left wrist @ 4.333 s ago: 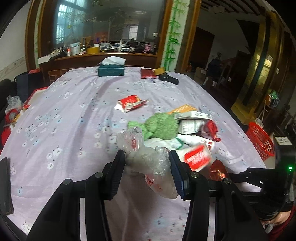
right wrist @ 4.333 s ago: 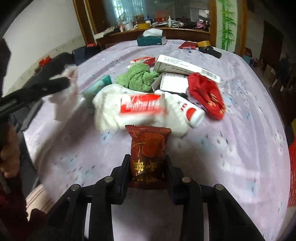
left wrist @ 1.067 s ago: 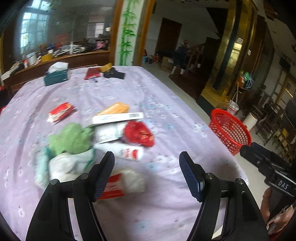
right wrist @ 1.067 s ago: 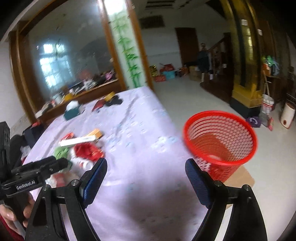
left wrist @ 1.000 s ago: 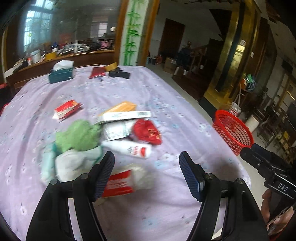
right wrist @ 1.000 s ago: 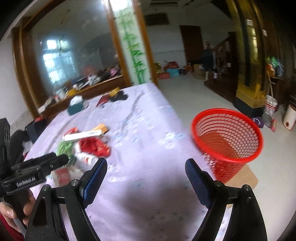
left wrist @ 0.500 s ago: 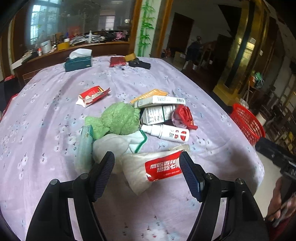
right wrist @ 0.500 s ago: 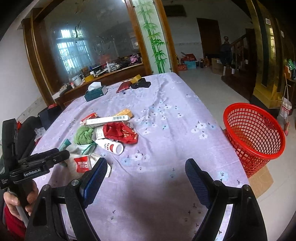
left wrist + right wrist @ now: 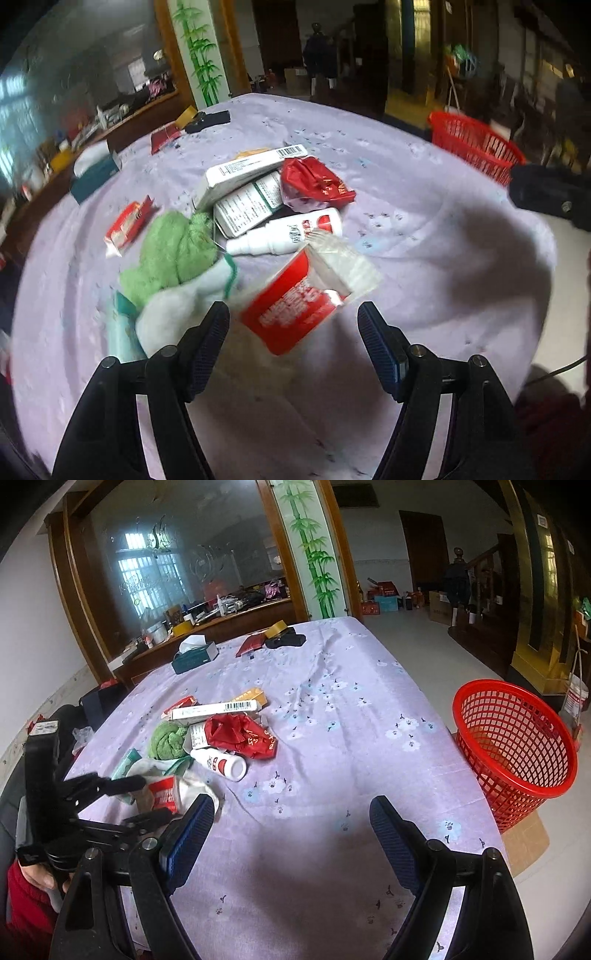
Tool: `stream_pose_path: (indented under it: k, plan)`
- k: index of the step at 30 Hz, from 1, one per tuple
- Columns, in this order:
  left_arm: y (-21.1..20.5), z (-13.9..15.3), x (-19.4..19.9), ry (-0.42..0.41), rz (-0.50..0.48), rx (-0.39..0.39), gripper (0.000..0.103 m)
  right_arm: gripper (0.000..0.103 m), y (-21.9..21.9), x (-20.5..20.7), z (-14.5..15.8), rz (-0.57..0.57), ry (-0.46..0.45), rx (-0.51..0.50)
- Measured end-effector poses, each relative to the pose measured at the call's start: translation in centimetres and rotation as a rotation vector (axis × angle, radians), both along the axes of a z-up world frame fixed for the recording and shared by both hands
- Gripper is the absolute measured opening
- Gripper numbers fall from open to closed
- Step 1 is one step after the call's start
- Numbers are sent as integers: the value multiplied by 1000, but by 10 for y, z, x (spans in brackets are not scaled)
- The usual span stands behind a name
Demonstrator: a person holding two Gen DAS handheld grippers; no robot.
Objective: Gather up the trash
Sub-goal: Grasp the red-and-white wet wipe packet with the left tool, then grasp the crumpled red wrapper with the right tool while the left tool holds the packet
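Left tongs (image 9: 293, 323) spread wide, empty; right tongs (image 9: 291, 818) likewise.

Red-and-white wrapper (image 9: 299, 295) lies crumpled beside white bottle (image 9: 286, 232).

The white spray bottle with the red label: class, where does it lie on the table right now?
In the left wrist view the white spray bottle lies on its side mid-table, just below the crumpled red wrapper and right of the green cloth.

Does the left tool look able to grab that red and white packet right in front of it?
Probably yes. The left tool is open, and the red and white packet lies just ahead between its fingers, on top of the pile's near edge. Nothing covers it, though the white cloth sits close beside the left finger.
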State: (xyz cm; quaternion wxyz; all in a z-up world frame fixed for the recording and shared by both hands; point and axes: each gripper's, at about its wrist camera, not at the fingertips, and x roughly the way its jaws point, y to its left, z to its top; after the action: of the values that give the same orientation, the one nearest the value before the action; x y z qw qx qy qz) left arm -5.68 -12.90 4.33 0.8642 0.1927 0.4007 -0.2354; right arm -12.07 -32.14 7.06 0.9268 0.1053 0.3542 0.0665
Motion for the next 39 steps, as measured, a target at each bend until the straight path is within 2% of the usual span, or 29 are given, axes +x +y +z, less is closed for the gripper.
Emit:
stream_pose_path:
  k: [2, 7, 9, 15, 16, 17, 18, 20, 24, 27, 32, 35, 39]
  plan:
    - [0, -4, 10, -6, -1, 37, 71, 90, 1, 1, -2, -1, 6, -3]
    - [-1, -2, 29, -8, -23, 15, 72, 90, 2, 7, -4, -5, 14, 1]
    - [-7, -4, 35, 10, -33, 9, 80, 90, 3, 11, -6, -3, 22, 10]
    - [-19, -12, 30, 6, -46, 6, 79, 90, 6, 19, -8, 19, 49, 38]
    - [-22, -15, 26, 3, -51, 10, 72, 90, 6, 20, -7, 25, 50, 40]
    - [-25, -17, 23, 4, -53, 17, 55, 90, 7, 22, -6, 31, 53, 41]
    - [-26, -21, 22, 12, -45, 21, 48, 90, 9, 25, -6, 39, 57, 41]
    - [-25, -22, 22, 5, -1, 10, 46, 90, 12, 32, -3, 47, 58, 37]
    - [-4, -9, 18, 10, 82, -110, 44, 90, 23, 48, 0, 75, 57, 17]
    - [12, 3, 6, -25, 132, -153, 44, 89, 36, 66, 0, 99, 61, -23]
    - [41, 16, -6, -56, 230, -212, 44, 83, 57, 93, -5, 139, 76, -68]
    - [60, 22, -5, -54, 280, -255, 44, 72, 78, 108, -11, 173, 78, -116]
    - [73, 24, -4, -58, 319, -271, 44, 59, 101, 123, -20, 193, 76, -163]
